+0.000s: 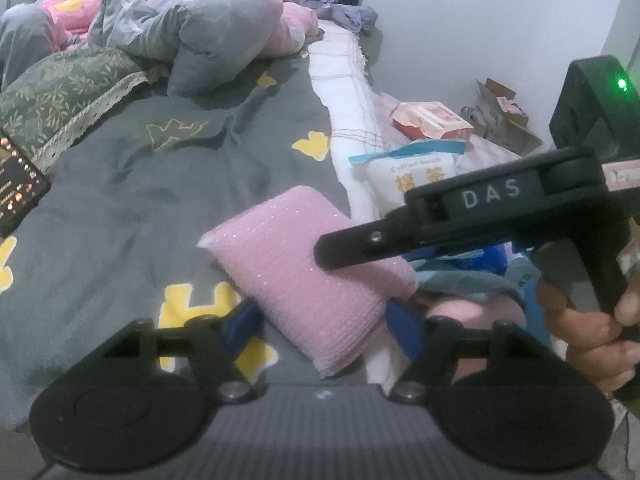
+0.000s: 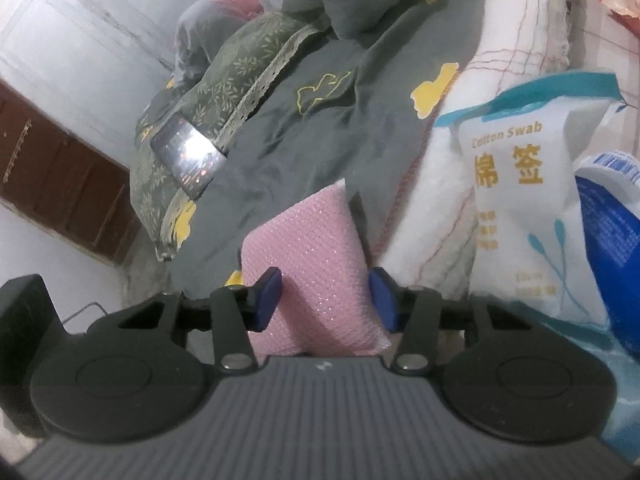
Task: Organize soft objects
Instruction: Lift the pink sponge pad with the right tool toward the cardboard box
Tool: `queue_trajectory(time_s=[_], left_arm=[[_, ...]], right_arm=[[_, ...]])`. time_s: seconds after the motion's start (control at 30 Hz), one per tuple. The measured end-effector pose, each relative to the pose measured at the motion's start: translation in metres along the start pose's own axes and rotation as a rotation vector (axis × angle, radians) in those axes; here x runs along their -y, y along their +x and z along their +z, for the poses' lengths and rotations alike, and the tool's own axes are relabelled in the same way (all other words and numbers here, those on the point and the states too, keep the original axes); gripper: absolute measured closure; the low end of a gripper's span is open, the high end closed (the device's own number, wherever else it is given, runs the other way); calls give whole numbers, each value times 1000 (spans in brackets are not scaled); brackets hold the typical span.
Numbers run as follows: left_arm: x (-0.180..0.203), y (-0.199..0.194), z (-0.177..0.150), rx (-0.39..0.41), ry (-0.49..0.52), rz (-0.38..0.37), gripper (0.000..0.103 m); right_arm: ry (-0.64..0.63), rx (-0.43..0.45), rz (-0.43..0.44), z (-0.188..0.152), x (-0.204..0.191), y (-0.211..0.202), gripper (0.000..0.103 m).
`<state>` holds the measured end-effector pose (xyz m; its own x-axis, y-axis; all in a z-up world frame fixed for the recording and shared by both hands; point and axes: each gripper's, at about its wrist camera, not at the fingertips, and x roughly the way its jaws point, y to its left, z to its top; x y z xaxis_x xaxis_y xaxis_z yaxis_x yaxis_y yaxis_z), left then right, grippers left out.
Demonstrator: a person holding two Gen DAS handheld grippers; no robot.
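A pink mesh sponge (image 1: 304,264) lies tilted on the grey bedsheet (image 1: 160,184). My left gripper (image 1: 324,328) is open, with its blue pads on either side of the sponge's near end, apart from it. My right gripper (image 2: 326,300) is shut on the same sponge (image 2: 308,260), its blue pads pressing both sides. In the left wrist view the right gripper's black finger (image 1: 360,244) lies over the sponge's right part.
A white cotton swab bag (image 2: 532,184) and a blue package (image 2: 612,240) lie to the right on a white mat (image 1: 348,80). A phone (image 2: 188,156) rests on a green pillow (image 1: 60,92). Grey and pink bedding (image 1: 192,20) is heaped at the back.
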<state>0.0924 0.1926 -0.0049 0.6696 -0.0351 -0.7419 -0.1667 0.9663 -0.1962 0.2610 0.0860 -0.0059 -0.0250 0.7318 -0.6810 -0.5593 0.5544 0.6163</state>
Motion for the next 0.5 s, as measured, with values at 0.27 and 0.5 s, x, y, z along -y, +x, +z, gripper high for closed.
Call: queue_trajectory(time_s=[0.27, 0.5], left_arm=[[23, -33, 4, 51, 58, -10, 32], [70, -69, 18, 116, 149, -77, 31]], right_arm=[[-30, 56, -13, -11, -19, -40, 59], [-57, 187, -27, -30, -33, -118, 60]])
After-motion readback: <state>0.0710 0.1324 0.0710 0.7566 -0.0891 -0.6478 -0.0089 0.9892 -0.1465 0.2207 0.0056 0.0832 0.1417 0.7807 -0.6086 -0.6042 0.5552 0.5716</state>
